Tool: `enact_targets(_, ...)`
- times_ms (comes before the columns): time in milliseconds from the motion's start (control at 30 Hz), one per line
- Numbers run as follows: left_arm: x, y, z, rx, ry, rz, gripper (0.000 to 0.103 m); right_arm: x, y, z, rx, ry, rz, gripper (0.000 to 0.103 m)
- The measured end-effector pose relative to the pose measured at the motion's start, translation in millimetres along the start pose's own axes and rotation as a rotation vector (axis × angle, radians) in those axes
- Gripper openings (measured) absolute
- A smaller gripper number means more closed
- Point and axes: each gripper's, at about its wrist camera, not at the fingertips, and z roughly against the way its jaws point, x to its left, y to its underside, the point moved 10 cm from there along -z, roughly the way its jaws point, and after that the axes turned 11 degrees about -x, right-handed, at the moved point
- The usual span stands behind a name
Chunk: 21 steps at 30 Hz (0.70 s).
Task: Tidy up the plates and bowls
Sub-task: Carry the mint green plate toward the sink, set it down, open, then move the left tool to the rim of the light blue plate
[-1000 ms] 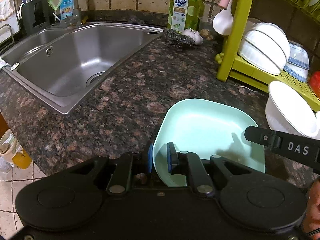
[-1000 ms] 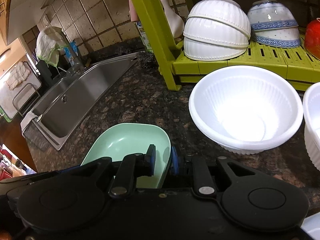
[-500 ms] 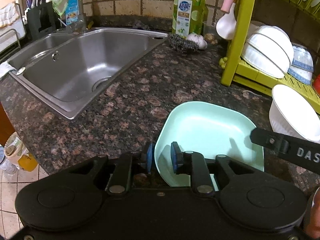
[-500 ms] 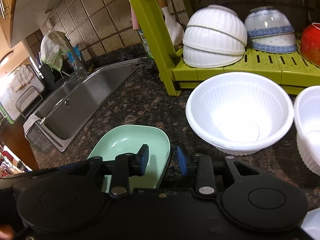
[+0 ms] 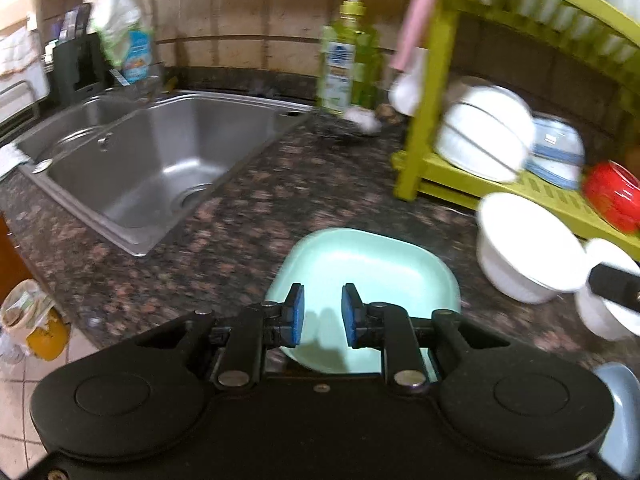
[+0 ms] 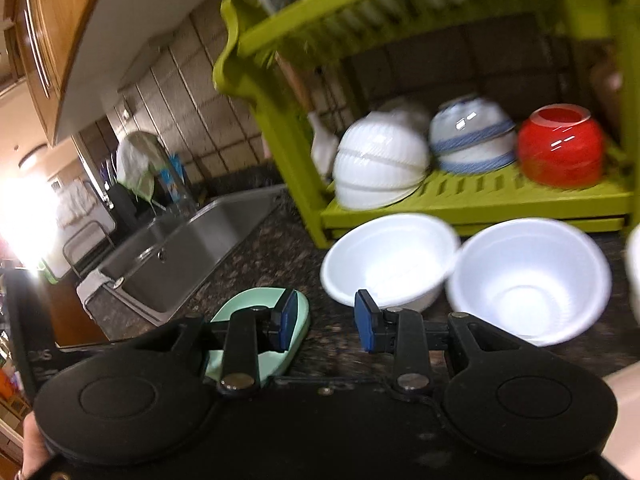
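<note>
Left wrist view: the left gripper point(image 5: 322, 316) hovers over the near edge of a mint-green plate point(image 5: 368, 264), jaws parted and grasping nothing, the blue pads point(image 5: 295, 314) clear of the rim. The plate, a rounded square, lies flat on the speckled granite counter point(image 5: 248, 220), right side up, its hollow facing upward; no long axis can be told, and one corner points away toward the green dish rack point(image 5: 432, 120). To its right stand a white bowl point(image 5: 528, 248) and, just beyond, a second white bowl point(image 5: 608, 316), both upright on the counter. The steel sink point(image 5: 160, 160) lies well apart to the left. A green soap bottle point(image 5: 350, 56) stands against the tiled wall.

Right wrist view: the right gripper point(image 6: 326, 320) is spread wide and empty above the counter, between the plate point(image 6: 256, 300) and the first white bowl point(image 6: 388, 264); the second bowl point(image 6: 528, 276) touches or nearly touches it. On the rack's point(image 6: 480, 200) lower shelf, stacked white bowls point(image 6: 380, 164), a blue-banded bowl point(image 6: 472, 140) and a red bowl point(image 6: 560, 146) rest inverted. Both views are motion-blurred.
</note>
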Motion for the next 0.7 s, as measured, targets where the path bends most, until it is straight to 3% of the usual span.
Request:
enact_targets(167, -41.1, 17.1, 15.3, 0.049, 0.112, -0.034, 0.030, -29.3, -1.2, 48.6, -0.051, 0.045, 0.052, 0.034)
enact_targets(400, -98.6, 47.7, 41.7, 0.096, 0.220, -0.111, 0.030, -70.3, 27.8, 95.7, -0.054, 0.109, 0.078, 0.034)
enact_targets(567, -128.6, 68.3, 63.0, 0.108, 0.299, -0.157, 0.030, -80.9, 52.4, 113.5, -0.051, 0.120, 0.148, 0.034)
enact_targets(700, -141.4, 77.9, 71.6, 0.109, 0.318, -0.178, 0.030, -79.3, 69.3, 118.3, -0.021, 0.073, 0.186, 0.034)
